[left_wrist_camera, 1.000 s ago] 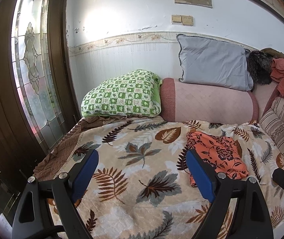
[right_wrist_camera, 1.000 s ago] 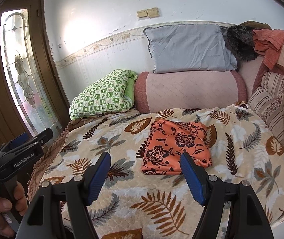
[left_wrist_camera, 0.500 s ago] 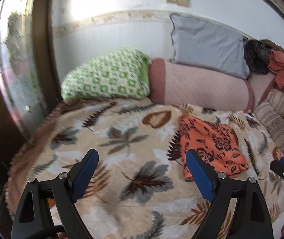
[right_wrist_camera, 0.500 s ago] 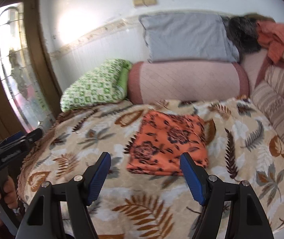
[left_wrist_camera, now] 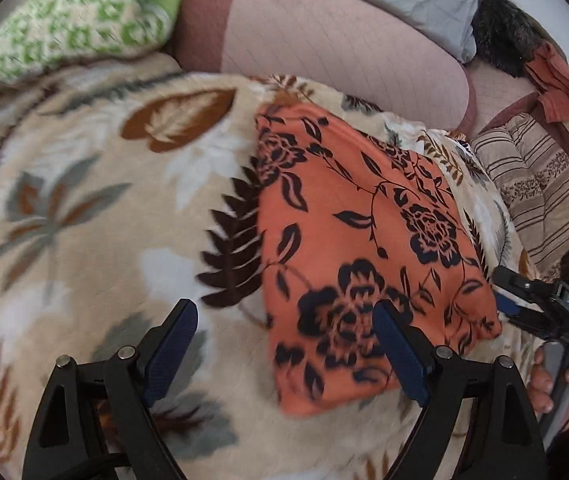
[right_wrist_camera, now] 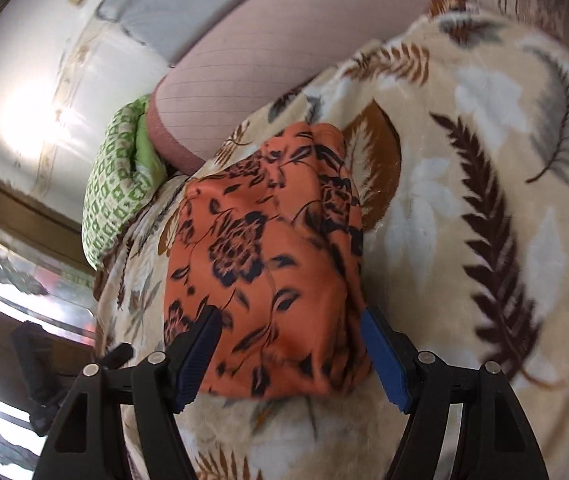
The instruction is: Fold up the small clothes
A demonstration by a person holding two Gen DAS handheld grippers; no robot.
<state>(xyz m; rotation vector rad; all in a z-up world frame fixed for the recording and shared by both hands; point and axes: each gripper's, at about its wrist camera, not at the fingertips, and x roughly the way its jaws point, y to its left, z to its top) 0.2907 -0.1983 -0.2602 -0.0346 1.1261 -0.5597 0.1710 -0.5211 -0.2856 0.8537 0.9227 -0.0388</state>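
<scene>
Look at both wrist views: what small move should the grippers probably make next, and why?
Probably lower both and close on the near edge of the orange floral garment. It lies flat on the leaf-print blanket; the left gripper and right gripper are open, holding nothing, poised over that edge.

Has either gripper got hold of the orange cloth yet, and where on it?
Neither holds anything. The left gripper stands open at the near left corner of the orange floral cloth; the right gripper stands open around its near edge, pads not pressing.
</scene>
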